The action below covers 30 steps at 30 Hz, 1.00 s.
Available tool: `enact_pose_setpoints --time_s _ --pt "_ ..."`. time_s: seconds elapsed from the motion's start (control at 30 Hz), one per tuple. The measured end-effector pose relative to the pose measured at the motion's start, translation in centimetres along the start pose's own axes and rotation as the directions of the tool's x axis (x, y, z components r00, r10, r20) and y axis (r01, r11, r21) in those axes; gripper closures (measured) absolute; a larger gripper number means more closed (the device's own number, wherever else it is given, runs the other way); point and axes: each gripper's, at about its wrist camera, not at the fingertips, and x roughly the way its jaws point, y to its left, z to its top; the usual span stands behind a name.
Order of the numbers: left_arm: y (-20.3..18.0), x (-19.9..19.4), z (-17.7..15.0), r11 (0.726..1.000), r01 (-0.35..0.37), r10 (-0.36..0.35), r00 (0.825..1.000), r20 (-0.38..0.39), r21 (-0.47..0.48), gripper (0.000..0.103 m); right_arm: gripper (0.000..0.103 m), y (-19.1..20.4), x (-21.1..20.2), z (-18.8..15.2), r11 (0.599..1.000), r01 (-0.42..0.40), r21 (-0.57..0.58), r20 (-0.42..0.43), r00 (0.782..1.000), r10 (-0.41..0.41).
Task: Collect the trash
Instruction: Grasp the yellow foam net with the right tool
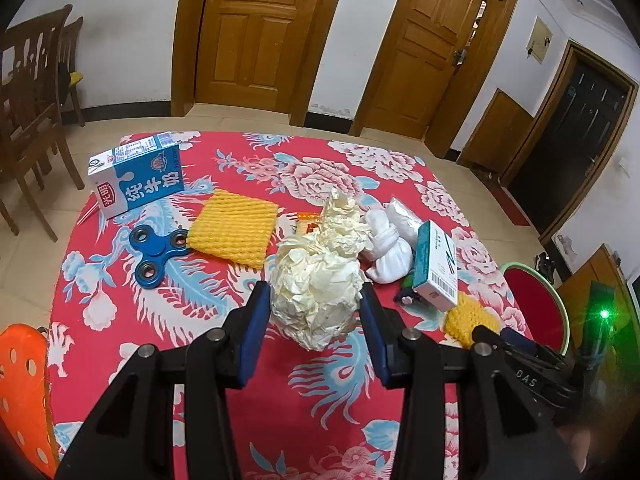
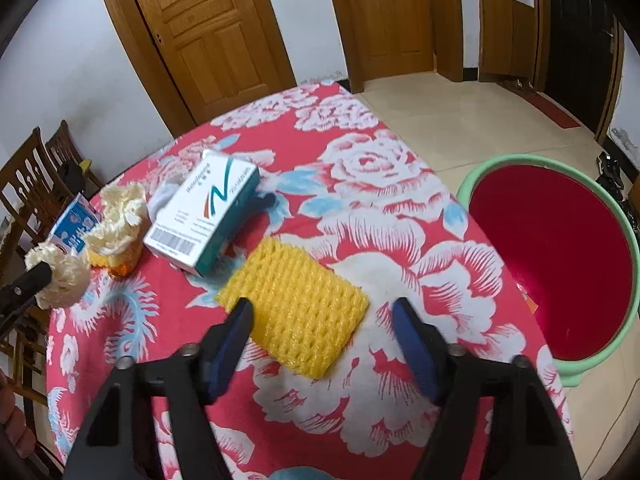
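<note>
Left gripper [image 1: 316, 300]: seen at lower centre of the left wrist view; the blue pads [image 1: 256, 332] are set against both flanks of a paper wad, so the fingers are judged clamped on it, though how firmly cannot be told.
Paper wad [image 1: 316, 300]: cream, crumpled, just above the lower centre of the left view; at the far left edge of the right view it shows beside a black finger. Judged very light, soft and easily crushed; a grip across its widest part is judged sufficient, with little risk beyond loose folds slipping.
Right gripper [image 2: 322, 316]: lower centre of the right wrist view; fingers held wide apart, nothing between them but the near end of a foam net below.
Foam net [image 2: 294, 312]: yellow mesh sleeve lying flat on the tablecloth [image 2: 380, 216], centre of the right view. Judged featherlight, springy and compressible; it lies low, so an edge pinch across its short width is judged best.
Bin [image 2: 624, 280]: red inside, green rim, on the floor at the right edge of the right view, just beside the table; judged the destination for trash.
Medicine box [image 2: 204, 220]: white and teal, left of centre in the right view. Judged stiff, light, to be taken across its narrow faces.
Second paper wad [image 1: 344, 220]: centre of the left view, beyond the held wad.
Second foam net [image 1: 234, 226]: left of centre, left view.
Fidget spinner [image 1: 158, 250]: blue, left of that net; judged no trash.
Milk carton [image 1: 136, 174]: upper left of the left view, farthest item; contents cannot be told.
</note>
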Motion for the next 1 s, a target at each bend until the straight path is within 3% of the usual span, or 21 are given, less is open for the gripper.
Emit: enact_pose_setpoints --time_s 0.17,0.33,0.6,1.0 --pt "-0.4 0.0 -0.1 1.0 0.007 -0.007 1.0 -0.003 0.009 0.058 0.065 0.4 0.2 -0.2 0.999 -0.031 -0.028 0.001 1.0 0.031" --pt "-1.4 0.1 -0.1 0.999 0.017 -0.017 1.0 -0.009 0.029 0.058 0.081 1.0 -0.5 -0.5 0.997 -0.052 -0.058 0.026 0.998 0.053" --pt "-3.4 0.4 -0.1 0.997 0.04 -0.039 0.999 -0.017 0.064 0.058 0.082 0.0 -3.5 -0.2 0.997 -0.068 -0.043 0.093 0.993 0.072" --pt "-9.1 1.1 0.0 0.98 0.109 -0.106 0.994 -0.03 0.168 0.058 0.082 -4.5 -7.3 0.4 0.999 0.0 0.045 0.177 0.984 -0.008"
